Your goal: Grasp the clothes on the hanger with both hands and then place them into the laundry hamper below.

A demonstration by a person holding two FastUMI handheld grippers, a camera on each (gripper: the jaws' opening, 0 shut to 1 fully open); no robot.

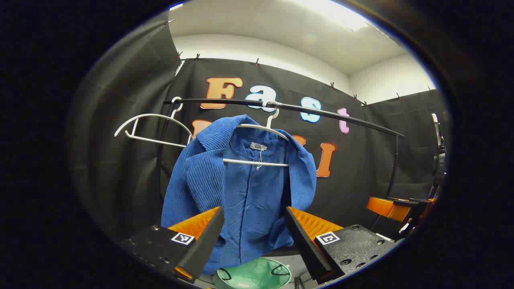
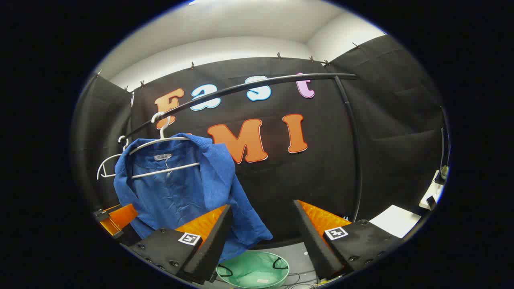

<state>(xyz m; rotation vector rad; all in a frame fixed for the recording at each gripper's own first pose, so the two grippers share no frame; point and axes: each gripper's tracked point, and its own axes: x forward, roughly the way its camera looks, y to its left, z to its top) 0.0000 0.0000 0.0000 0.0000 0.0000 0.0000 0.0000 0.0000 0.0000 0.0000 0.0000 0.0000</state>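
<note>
A blue ribbed jacket (image 1: 245, 188) hangs open-fronted on a white hanger (image 1: 257, 162) from a black rail (image 1: 305, 109). Straight ahead of it my left gripper (image 1: 253, 228) stands open, its fingers a little short of the jacket's lower hem. Below sits a green laundry hamper (image 1: 253, 275). In the right gripper view the jacket (image 2: 180, 192) hangs to the left on its hanger (image 2: 164, 170), and my right gripper (image 2: 263, 226) is open, aimed at the wall right of the jacket. The hamper (image 2: 253, 271) lies under it. The right gripper (image 1: 395, 208) also shows at the left view's right edge.
A second, bare white hanger (image 1: 152, 128) hangs on the rail left of the jacket. The rail's upright post (image 2: 355, 160) stands at the right. A white sheet (image 2: 395, 220) lies on a surface at far right, near some cables on the floor.
</note>
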